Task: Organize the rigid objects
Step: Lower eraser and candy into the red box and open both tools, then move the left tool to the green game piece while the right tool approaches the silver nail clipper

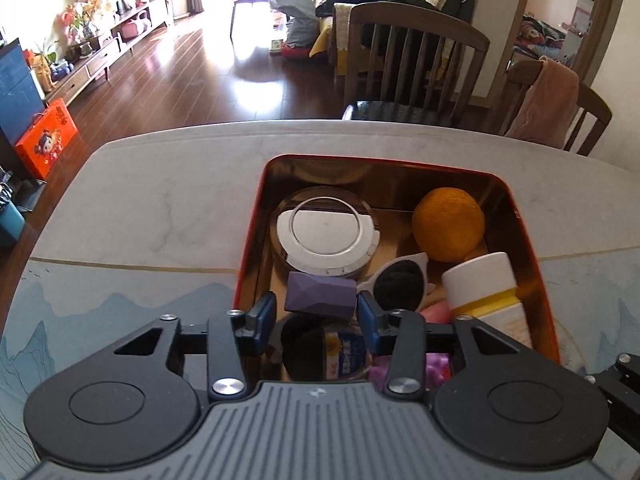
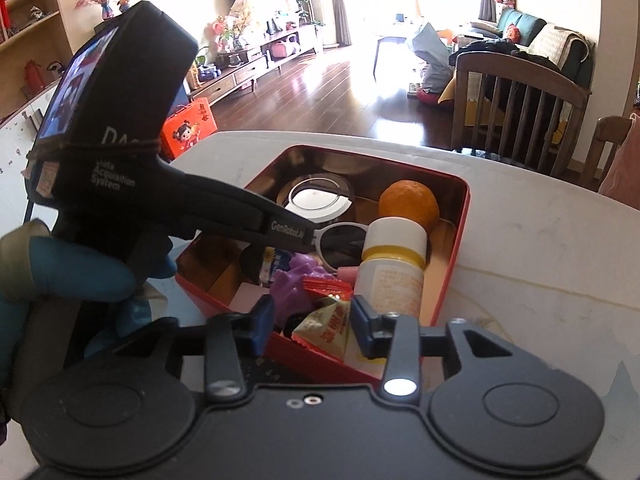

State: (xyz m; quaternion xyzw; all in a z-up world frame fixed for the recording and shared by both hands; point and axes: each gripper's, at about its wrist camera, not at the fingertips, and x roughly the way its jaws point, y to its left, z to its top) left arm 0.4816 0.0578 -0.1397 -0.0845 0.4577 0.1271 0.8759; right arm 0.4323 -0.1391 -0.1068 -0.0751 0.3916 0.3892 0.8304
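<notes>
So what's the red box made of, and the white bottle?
The red box looks like metal tin: its gold inner walls shine and mirror the things inside. The white bottle looks like matte plastic, dull and smooth, with a paper-like label; I can't be sure.

A pale marble-look table (image 1: 168,208) with a rounded corner carries everything; its near part bears a printed blue mountain scene (image 1: 100,312) set off from the veined white part by a thin gold line; directly on the tabletop stands one red tin box (image 2: 452,264) with a shiny gold inside, its lid off, placed on the near half and reaching across the gold line; the rest of the surface that shows around the box is bare stone pattern; beyond the far edge stand two wooden chairs (image 1: 416,64), close against the table, on a dark wooden floor (image 1: 208,80).
</notes>
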